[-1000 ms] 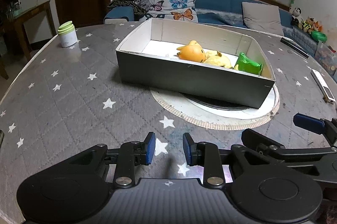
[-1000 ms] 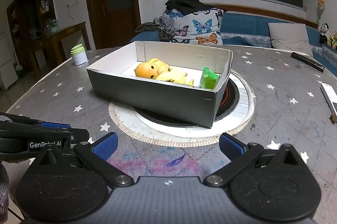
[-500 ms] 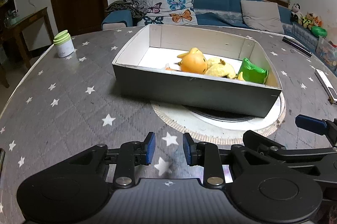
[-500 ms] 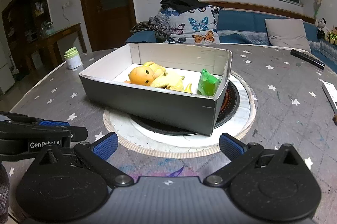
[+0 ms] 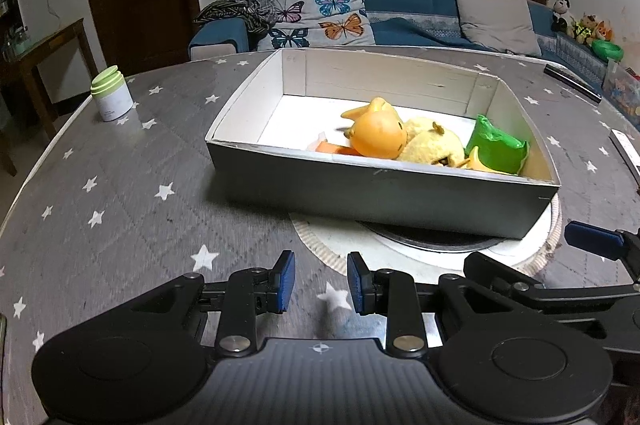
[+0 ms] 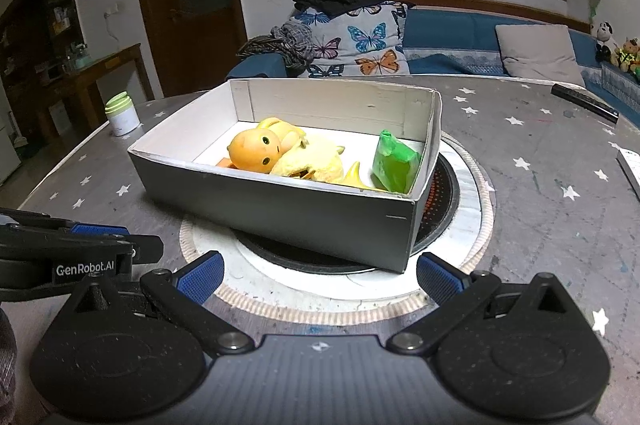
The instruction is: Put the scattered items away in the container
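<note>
A grey cardboard box with a white inside stands on the star-patterned table. An orange round-headed toy, a yellow plush and a green bag-like item lie in its right half. The right wrist view shows the same box, orange toy, plush and green item. My left gripper hovers over the table in front of the box, its pads a narrow gap apart and holding nothing. My right gripper is spread wide before the box's near corner, also holding nothing.
The box rests partly on a round white mat with a dark hotplate. A white jar with a green lid stands far left. A black remote and a white flat item lie at the right. A sofa stands behind the table.
Both views have risen slightly, so more of the box's inside shows. The toys lie as before and neither gripper's gap has changed.
</note>
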`<state>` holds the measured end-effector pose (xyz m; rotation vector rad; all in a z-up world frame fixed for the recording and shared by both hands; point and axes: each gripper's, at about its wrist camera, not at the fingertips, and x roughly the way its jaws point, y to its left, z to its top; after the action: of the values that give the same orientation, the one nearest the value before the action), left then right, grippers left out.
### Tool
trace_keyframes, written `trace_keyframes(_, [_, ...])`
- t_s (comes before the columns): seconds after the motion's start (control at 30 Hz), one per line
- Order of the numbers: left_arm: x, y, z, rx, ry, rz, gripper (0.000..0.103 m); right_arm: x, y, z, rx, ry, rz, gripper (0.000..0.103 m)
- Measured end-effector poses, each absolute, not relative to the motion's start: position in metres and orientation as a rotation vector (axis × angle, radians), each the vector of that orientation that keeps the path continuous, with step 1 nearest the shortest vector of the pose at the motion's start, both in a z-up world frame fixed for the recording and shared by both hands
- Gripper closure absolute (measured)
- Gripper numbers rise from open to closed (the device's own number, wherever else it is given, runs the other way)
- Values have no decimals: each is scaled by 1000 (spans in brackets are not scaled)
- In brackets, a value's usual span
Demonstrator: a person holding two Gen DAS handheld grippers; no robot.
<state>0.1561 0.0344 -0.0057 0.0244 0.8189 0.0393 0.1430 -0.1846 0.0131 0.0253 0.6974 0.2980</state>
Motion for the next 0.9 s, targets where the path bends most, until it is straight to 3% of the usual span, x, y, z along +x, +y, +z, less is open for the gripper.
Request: trace_keyframes(0.9, [191, 30, -19, 64, 835, 23, 73, 175, -185, -1, 59, 750, 240, 0])
